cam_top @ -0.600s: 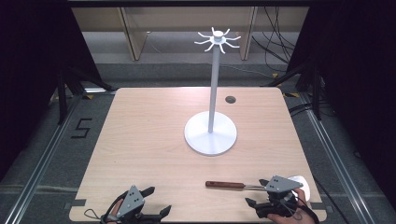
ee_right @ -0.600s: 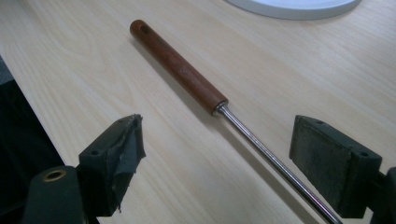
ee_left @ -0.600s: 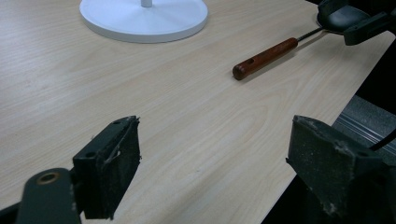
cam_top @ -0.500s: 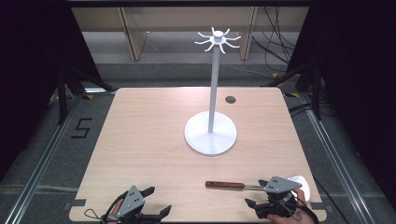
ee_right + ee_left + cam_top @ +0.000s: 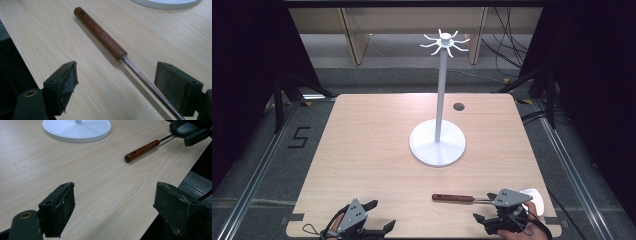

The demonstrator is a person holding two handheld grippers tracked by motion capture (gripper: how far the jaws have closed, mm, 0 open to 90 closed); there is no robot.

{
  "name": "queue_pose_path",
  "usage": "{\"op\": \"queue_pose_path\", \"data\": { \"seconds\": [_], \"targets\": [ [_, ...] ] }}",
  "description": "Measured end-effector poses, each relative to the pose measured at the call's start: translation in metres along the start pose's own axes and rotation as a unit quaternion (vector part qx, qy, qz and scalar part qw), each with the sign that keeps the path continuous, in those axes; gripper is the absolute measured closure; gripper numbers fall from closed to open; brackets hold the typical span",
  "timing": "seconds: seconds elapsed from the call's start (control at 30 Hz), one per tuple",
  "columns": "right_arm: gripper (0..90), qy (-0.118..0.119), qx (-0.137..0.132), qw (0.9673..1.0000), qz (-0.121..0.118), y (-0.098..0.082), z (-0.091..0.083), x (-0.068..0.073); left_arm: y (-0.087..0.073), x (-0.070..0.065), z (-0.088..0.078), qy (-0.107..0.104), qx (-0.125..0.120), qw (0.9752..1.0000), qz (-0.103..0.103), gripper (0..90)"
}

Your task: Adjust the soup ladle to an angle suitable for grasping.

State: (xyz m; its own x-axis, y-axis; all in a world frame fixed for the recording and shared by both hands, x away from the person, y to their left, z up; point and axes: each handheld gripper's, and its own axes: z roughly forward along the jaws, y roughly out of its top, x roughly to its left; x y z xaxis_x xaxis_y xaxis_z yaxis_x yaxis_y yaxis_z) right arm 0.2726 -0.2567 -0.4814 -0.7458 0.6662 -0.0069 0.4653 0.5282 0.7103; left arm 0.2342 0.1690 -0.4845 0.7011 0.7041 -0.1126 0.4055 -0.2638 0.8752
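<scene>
A utensil with a brown wooden handle (image 5: 453, 198) and a thin metal shaft lies flat near the table's front right. My right gripper (image 5: 484, 207) is open and low over the shaft. In the right gripper view the shaft (image 5: 147, 82) runs between the jaws, nearer the right one, and neither pad touches it; the handle (image 5: 100, 32) points away ahead. My left gripper (image 5: 379, 216) rests at the front left, open with nothing in it (image 5: 115, 205). From there the handle (image 5: 142, 150) lies ahead to the right.
A white stand (image 5: 438, 145) with a round base, a tall pole and a ring of hooks on top stands mid-table. A pale rounded shape (image 5: 532, 197) lies beside the right hand. A dark hole (image 5: 458, 106) marks the far tabletop. The table's front edge is close.
</scene>
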Motion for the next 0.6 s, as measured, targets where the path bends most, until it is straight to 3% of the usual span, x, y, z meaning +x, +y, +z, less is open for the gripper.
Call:
{"op": "queue_pose_path", "data": {
  "seconds": [0.13, 0.17, 0.27, 0.3, 0.33, 0.43, 0.47, 0.6],
  "targets": [
    [21.3, 0.004, 0.005, 1.0, -0.008, 0.002, 0.0, 0.0, 0.0, 0.0, 0.0, 0.0, 0.0, 1.0, 0.0, 16.2],
    [21.4, 0.008, 0.006, 0.9997, -0.021, 0.005, 0.001, 0.001, 0.0, 0.0, 0.0, 0.0, -0.003, 1.0, -0.005, 16.2],
    [22.1, 0.011, 0.013, 0.9996, -0.024, 0.009, 0.002, 0.002, 0.0, -0.001, 0.001, -0.001, -0.007, 1.0, -0.007, 16.2],
    [22.1, 0.011, 0.007, 0.9993, -0.035, 0.01, 0.004, 0.001, 0.0, -0.001, 0.002, 0.0, -0.008, 0.9999, -0.009, 16.1],
    [22.0, 0.01, 0.011, 0.9992, -0.036, 0.012, 0.005, 0.001, 0.0, 0.001, 0.002, -0.004, -0.009, 0.9999, 0.009, 16.1],
    [21.6, 0.01, 0.015, 0.9993, -0.034, 0.017, 0.011, 0.001, 0.0, 0.002, 0.001, -0.003, -0.003, 0.9999, 0.015, 16.2],
    [21.6, 0.013, 0.021, 0.9989, -0.039, 0.019, 0.011, 0.0, 0.0, 0.0, 0.001, -0.001, -0.002, 1.0, -0.002, 16.2],
    [20.0, 0.013, 0.018, 0.999, -0.038, 0.024, 0.019, 0.003, -0.001, 0.0, 0.002, 0.0, 0.001, 1.0, -0.007, 16.2]
  ]
}}
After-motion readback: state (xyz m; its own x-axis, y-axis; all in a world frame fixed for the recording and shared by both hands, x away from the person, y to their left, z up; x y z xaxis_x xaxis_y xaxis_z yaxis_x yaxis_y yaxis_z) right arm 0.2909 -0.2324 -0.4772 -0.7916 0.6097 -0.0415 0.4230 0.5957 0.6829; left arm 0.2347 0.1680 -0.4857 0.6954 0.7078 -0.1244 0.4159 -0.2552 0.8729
